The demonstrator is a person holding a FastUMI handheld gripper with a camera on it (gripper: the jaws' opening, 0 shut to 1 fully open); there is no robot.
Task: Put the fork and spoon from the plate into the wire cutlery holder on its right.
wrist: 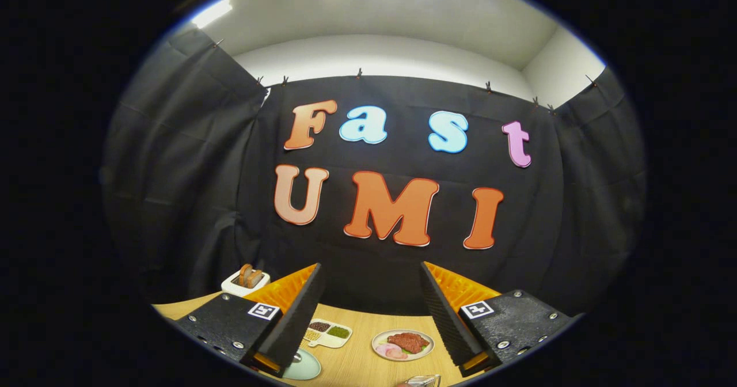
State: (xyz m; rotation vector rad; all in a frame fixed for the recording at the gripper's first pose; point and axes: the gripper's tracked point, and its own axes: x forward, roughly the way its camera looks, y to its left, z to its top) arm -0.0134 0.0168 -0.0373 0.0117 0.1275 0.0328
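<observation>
My gripper is held high above the wooden table, its two fingers spread wide apart with nothing between them. Below the left finger a slice of a pale green plate peeks out; whatever lies on it is hidden. Near the right finger's base, a bit of shiny wire shows, likely the top of the cutlery holder. I cannot make out the fork or the spoon.
Between the fingers, farther out on the table, lie a white divided tray with dark, yellow and green fillings and a round plate of meat and pink slices. A white toaster with bread stands beyond the left finger by the black cloth wall.
</observation>
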